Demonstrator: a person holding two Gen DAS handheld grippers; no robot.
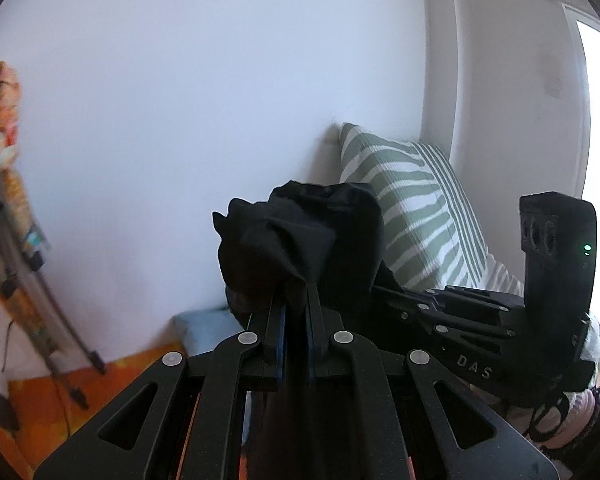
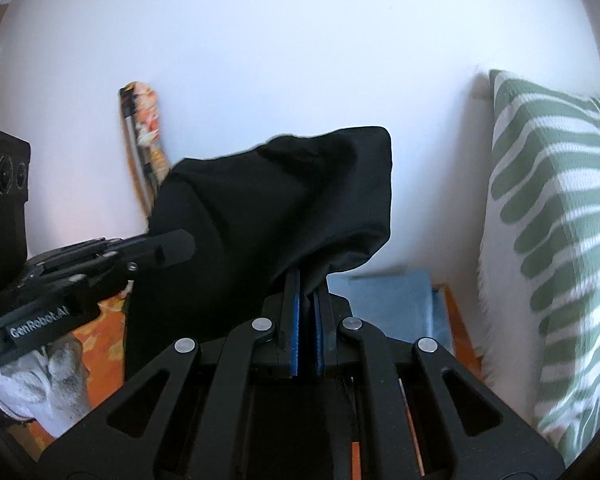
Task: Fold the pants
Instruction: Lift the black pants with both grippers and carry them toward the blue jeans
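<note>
The black pants are bunched over my left gripper, which is shut on the cloth and held up in front of a white wall. My right gripper is also shut on the black pants, whose fabric drapes over its fingertips and hangs down to the left. The two grippers are close side by side: the right one shows at the right of the left wrist view, the left one at the left of the right wrist view. The rest of the pants hangs out of sight below.
A green and white striped pillow leans against the wall at the right, also in the right wrist view. A folded blue cloth lies on an orange patterned cover. A folded stand with patterned fabric leans on the wall at left.
</note>
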